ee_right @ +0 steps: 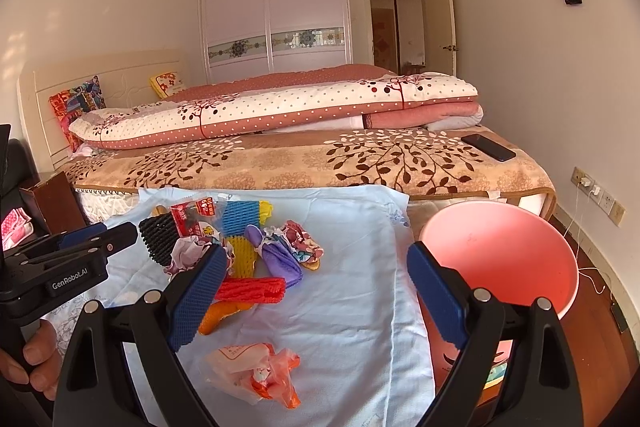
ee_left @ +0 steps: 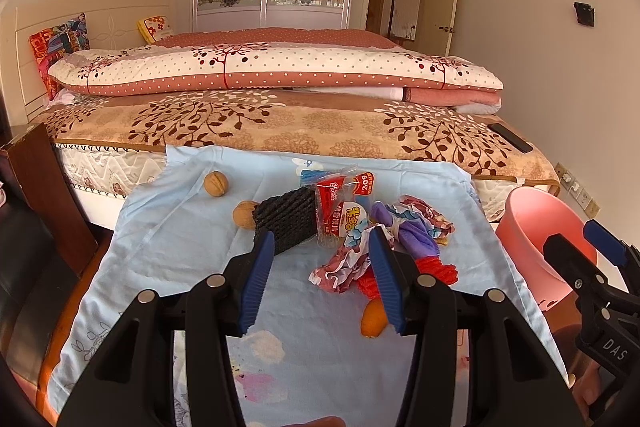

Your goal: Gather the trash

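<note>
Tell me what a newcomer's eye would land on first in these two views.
First, the heap of bright trash on the pale blue cloth: red, yellow, blue and black foam fruit nets, wrappers, a purple scrap. Next, the big pink bin standing just right of the cloth, its mouth open. Then the open left gripper before the heap, and the open right gripper between heap and bin.

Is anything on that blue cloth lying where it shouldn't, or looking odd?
Yes: a heap of litter on the blue cloth, wrappers, foam fruit nets and an orange plastic bag, all outside the pink bin. Two walnuts lie beside it.
</note>
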Action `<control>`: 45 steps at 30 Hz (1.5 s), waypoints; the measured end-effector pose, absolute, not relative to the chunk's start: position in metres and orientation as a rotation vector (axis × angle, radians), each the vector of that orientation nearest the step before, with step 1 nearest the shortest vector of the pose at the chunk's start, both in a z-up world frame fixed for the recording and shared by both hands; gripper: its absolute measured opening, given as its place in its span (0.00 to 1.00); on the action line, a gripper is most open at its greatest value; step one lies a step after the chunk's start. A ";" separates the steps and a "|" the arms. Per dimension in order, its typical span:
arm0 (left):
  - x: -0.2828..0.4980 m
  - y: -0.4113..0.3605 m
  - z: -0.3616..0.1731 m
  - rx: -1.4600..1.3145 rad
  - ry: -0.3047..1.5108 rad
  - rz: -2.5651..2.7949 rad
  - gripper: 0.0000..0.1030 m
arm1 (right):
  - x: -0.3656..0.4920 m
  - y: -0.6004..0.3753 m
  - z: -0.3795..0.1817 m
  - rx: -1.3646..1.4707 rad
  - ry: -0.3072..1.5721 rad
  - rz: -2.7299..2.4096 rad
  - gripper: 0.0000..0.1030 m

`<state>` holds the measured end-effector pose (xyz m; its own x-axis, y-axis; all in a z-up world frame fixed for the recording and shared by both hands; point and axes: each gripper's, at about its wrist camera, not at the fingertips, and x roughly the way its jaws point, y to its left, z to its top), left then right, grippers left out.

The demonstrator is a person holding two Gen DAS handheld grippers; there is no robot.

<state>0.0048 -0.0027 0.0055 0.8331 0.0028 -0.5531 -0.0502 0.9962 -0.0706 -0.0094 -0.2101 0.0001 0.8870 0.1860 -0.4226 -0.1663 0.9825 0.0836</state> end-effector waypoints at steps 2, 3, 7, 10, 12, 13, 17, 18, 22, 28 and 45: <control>0.006 -0.004 0.006 -0.085 0.586 0.026 0.48 | -0.009 -0.210 0.000 0.045 0.444 0.183 0.88; 0.007 -0.005 0.006 -0.085 0.586 0.025 0.48 | -0.009 -0.210 0.000 0.046 0.445 0.183 0.88; 0.000 -0.001 0.003 -0.088 0.582 0.023 0.48 | -0.010 -0.210 0.000 0.046 0.444 0.183 0.88; 0.000 -0.002 0.002 -0.088 0.581 0.023 0.48 | -0.010 -0.210 0.000 0.047 0.446 0.182 0.88; 0.000 -0.001 0.002 -0.089 0.582 0.022 0.48 | -0.010 -0.210 0.000 0.045 0.444 0.183 0.88; 0.000 -0.002 0.002 -0.090 0.581 0.022 0.48 | -0.010 -0.210 0.000 0.047 0.442 0.183 0.88; 0.002 -0.004 0.002 -0.092 0.582 0.021 0.48 | -0.010 -0.211 -0.001 0.048 0.443 0.182 0.88; 0.000 -0.001 0.002 -0.088 0.581 0.023 0.48 | -0.010 -0.211 -0.001 0.049 0.444 0.182 0.88; -0.001 -0.001 0.002 -0.088 0.580 0.021 0.48 | -0.010 -0.211 -0.001 0.050 0.443 0.179 0.88; -0.001 -0.002 0.002 -0.088 0.579 0.020 0.48 | -0.010 -0.211 -0.001 0.051 0.442 0.179 0.88; -0.001 -0.006 0.001 -0.093 0.574 0.019 0.48 | -0.012 -0.212 0.001 0.050 0.437 0.176 0.88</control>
